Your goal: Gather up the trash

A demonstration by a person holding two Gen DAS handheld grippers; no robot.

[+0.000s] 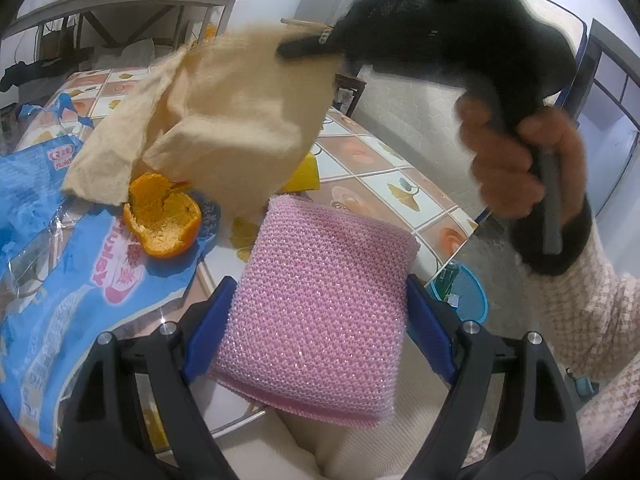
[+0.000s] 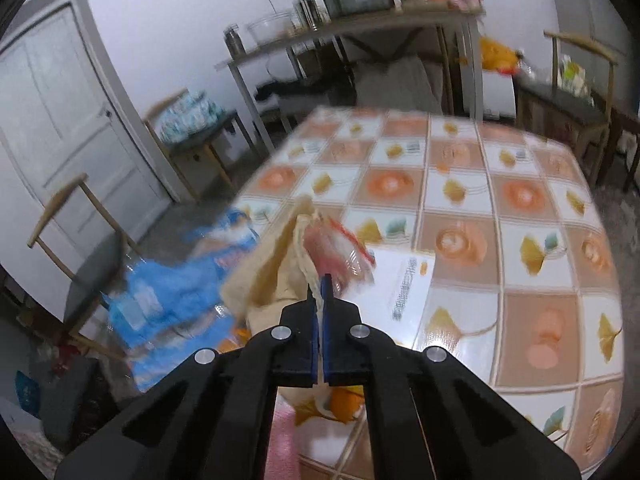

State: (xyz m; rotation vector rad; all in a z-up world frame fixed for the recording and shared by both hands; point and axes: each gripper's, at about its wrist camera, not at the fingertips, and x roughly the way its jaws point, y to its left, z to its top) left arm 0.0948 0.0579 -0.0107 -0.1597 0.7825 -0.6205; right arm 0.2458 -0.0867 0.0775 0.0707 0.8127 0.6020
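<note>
1. Because we want to gather the rubbish from the table (image 2: 520,264), we have closed our right gripper (image 2: 320,288) completely on a corner of the beige paper napkin (image 1: 224,120); its two blue pads pinch the thin sheet, so the napkin hangs down in front of the fingers, lifted off the table.
2. While the right one lifts, our left gripper (image 1: 320,312) has its jaws wide apart, pressing on both sides of the pink scouring sponge (image 1: 324,300). We judge it serves to wipe or push the rubbish together.
3. Ahead of the left gripper and to its left, the orange peel (image 1: 164,220) lies on the blue plastic wrapper (image 1: 60,280), just under the hanging napkin.
4. Below the table edge, to the right of the left gripper, a blue bin (image 1: 464,288) stands on the floor. We judge the napkin must go there, so it is held high and free.
</note>
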